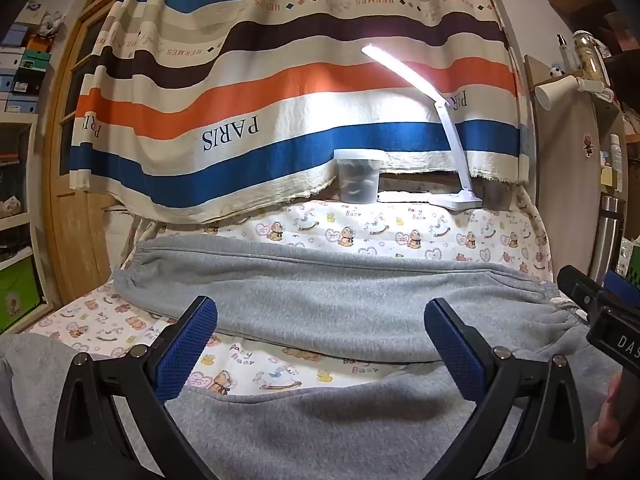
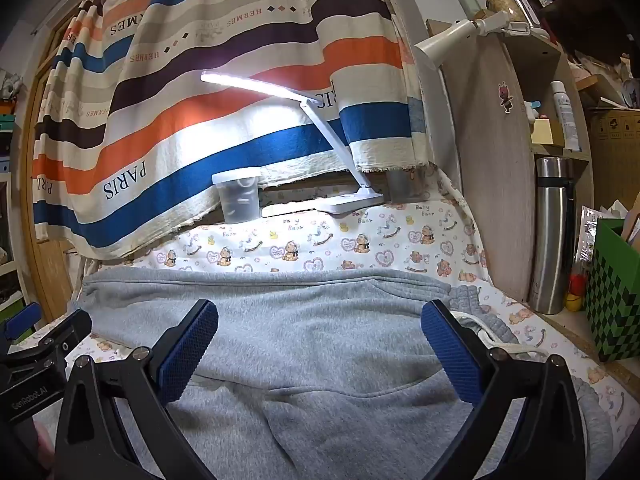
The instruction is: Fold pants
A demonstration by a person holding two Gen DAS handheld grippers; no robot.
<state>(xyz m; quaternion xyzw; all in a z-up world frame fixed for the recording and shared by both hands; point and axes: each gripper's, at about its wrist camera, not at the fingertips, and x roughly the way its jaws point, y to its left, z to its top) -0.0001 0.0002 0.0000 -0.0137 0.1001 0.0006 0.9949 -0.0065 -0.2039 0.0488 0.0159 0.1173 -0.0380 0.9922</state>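
1. One pair of grey fleece sweatpants (image 1: 320, 292) lies across the worktop, its two legs running side by side from left to right. One leg lies farther back; the other lies at the near edge, under both cameras.
2. In the left wrist view, a strip of bare cover shows between the two legs. The far leg's elastic cuff (image 1: 132, 276) is at the left. In the right wrist view, the gathered waistband (image 2: 472, 304) with its white drawstring (image 2: 480, 328) is at the right.
3. The worktop is covered by one white cloth printed with little bears, ducks and rocking horses (image 1: 440, 232).
4. Two tools are in view. The left tool (image 1: 320, 344) hangs over the near leg with its two blue-padded fingers spread wide, nothing between them. The right tool (image 2: 320, 344) is likewise spread wide and empty, over the grey fabric near the waist.
5. Each view catches the other tool at its edge, with part of a hand (image 1: 608, 420) on it.
6. At the back of the worktop stand one clear lidded plastic tub (image 1: 358, 178) and one lit white folding desk lamp (image 1: 440, 120).
7. Behind them hangs one striped cloth in cream, orange, blue and brown (image 1: 240, 92).
8. To the right, one steel vacuum flask (image 2: 552, 236) stands beside one green chequered box (image 2: 612, 288).
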